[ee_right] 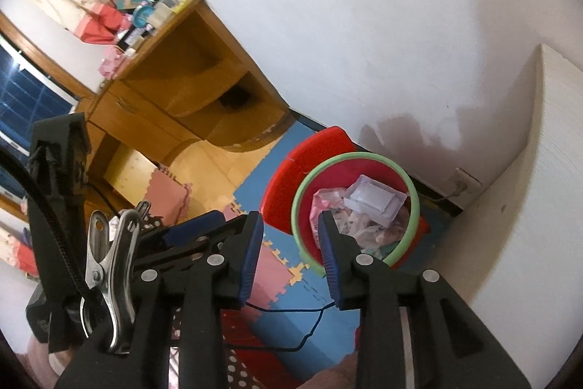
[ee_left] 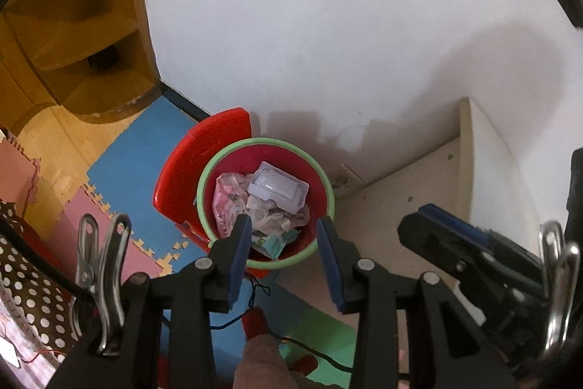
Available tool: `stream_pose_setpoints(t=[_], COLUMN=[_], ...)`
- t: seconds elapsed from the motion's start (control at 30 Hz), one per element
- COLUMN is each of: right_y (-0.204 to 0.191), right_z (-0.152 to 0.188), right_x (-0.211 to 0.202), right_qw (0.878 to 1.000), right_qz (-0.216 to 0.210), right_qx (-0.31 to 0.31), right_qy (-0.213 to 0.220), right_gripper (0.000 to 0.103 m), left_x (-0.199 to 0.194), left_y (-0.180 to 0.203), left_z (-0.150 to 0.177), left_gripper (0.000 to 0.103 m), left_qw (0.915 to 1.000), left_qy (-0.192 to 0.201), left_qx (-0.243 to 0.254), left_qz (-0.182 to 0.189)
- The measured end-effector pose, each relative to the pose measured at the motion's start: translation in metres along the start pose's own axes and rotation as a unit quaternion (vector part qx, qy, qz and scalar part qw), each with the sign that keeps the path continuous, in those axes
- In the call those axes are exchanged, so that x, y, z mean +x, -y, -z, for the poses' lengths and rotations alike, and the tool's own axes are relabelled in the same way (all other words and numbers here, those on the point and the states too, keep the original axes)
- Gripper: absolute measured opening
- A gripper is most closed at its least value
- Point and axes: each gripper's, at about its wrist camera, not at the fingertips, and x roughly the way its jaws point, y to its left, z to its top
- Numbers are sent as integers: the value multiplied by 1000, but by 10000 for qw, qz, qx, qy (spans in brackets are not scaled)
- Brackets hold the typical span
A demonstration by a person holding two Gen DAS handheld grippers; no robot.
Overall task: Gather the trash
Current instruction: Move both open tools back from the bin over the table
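A red trash bin with a green rim (ee_left: 329, 185) (ee_right: 413, 192) stands on the floor by the white wall. Inside lie crumpled paper and wrappers (ee_left: 267, 216) (ee_right: 329, 203) and a clear plastic container (ee_left: 278, 188) (ee_right: 371, 199). My left gripper (ee_left: 284, 236) is open and empty, held above the bin's near rim. My right gripper (ee_right: 291, 236) is open and empty, above and left of the bin. The right gripper also shows at the right of the left wrist view (ee_left: 448, 228). The left gripper shows at the left of the right wrist view (ee_right: 193, 225).
A red lid or dustpan (ee_left: 204, 148) (ee_right: 291, 163) stands behind the bin. A cream cabinet (ee_left: 430, 177) (ee_right: 528, 206) is to the right. A wooden shelf desk (ee_left: 80, 35) (ee_right: 182, 86) is at left. Foam puzzle mats (ee_left: 145, 148) (ee_right: 277, 308) cover the floor, crossed by a black wire (ee_right: 309, 334).
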Motion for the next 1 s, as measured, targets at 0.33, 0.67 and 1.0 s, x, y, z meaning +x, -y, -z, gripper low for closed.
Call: stream_pose_setpoints(t=[0.33, 0.67, 1.0], right_y=[-11, 5, 39], right_z=[46, 101, 156], right_x=[-77, -165, -246], right_qw=[9980, 9933, 9881], right_qz=[-422, -549, -311], right_qx=[-59, 83, 380], right_qy=[466, 1011, 1459], right_gripper=[33, 33, 33], left_x=[-57, -107, -137], left_y=[37, 94, 171], left_z=[40, 85, 129], left_gripper=[39, 39, 42], left_qw=[9989, 9956, 9894], left_qy=[237, 426, 509], left_qx=[379, 824, 1351], left_qz=[-134, -126, 148])
